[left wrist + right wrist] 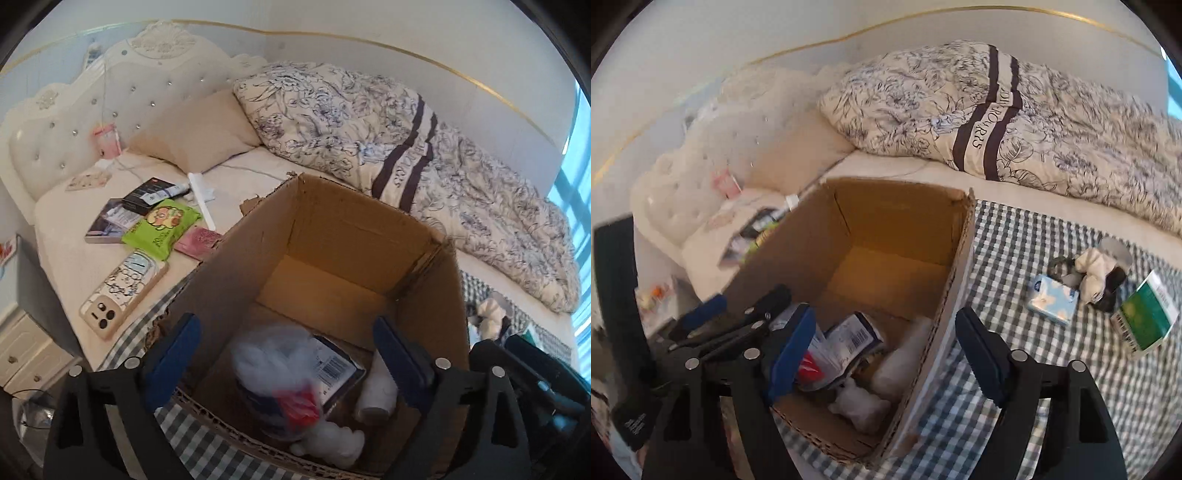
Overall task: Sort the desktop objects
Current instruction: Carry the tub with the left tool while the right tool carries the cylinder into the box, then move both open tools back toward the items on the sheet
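Observation:
An open cardboard box (343,221) stands on the bed and holds a dark packet with a barcode (334,365), a white tube (376,391) and a white plush (332,443). My left gripper (288,358) is open above the box's near end, and a blurred clear bag with red and blue contents (284,384) lies below its wide-apart fingers. My right gripper (886,354) is open too, empty, straddling the box's right wall (945,314). The left gripper (738,306) shows at the box's left edge in the right wrist view.
Left of the box lie a cased phone (122,291), a green wipes pack (162,225), a pink card (199,238), a book (107,221) and a white comb (201,201). Right of it on the checked cloth (1015,240): a tissue pack (1052,299), socks (1093,273), a green carton (1145,317). A floral duvet (1034,122) lies behind.

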Available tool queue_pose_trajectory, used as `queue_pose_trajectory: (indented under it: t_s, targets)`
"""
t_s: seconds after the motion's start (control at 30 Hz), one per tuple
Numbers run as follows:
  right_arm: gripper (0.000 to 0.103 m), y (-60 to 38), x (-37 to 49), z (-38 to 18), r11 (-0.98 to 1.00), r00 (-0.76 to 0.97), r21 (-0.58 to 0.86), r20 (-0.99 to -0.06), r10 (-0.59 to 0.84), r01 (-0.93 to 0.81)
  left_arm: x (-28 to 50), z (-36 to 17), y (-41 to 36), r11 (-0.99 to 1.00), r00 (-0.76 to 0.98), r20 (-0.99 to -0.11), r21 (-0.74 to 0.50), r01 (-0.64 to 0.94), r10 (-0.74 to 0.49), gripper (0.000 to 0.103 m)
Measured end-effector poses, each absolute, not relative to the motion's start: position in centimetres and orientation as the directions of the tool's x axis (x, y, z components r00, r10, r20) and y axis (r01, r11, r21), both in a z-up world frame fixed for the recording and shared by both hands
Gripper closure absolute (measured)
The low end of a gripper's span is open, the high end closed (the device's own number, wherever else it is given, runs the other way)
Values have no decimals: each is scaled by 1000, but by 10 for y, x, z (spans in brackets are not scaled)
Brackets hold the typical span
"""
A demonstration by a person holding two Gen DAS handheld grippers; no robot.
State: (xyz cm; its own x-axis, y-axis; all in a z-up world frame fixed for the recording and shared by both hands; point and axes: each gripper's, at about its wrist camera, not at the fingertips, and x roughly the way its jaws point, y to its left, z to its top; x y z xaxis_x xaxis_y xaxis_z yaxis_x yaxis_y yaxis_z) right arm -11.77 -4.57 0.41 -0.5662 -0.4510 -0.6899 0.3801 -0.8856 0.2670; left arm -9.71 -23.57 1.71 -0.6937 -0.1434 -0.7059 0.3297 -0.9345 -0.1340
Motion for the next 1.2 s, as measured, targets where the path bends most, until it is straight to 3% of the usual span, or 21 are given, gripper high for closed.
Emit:
queue_pose_trajectory:
  t_s: [0.43, 0.87, 1.2]
  targets:
    - [25, 17, -99, 10, -926, -641, 258, -669, -378, 277, -90, 28, -169, -977, -734, -676, -100, 186, -71, 3]
    - [25, 169, -82, 0, -958, -700, 275, -669, -250, 80, -95, 23, -48, -998, -738, -673, -66, -3, 47, 0]
    - [25, 238, -87, -5, -984, -688, 162, -705, -171, 78, -130, -4, 15, -995, -708, -699, -58, -78, 96, 0]
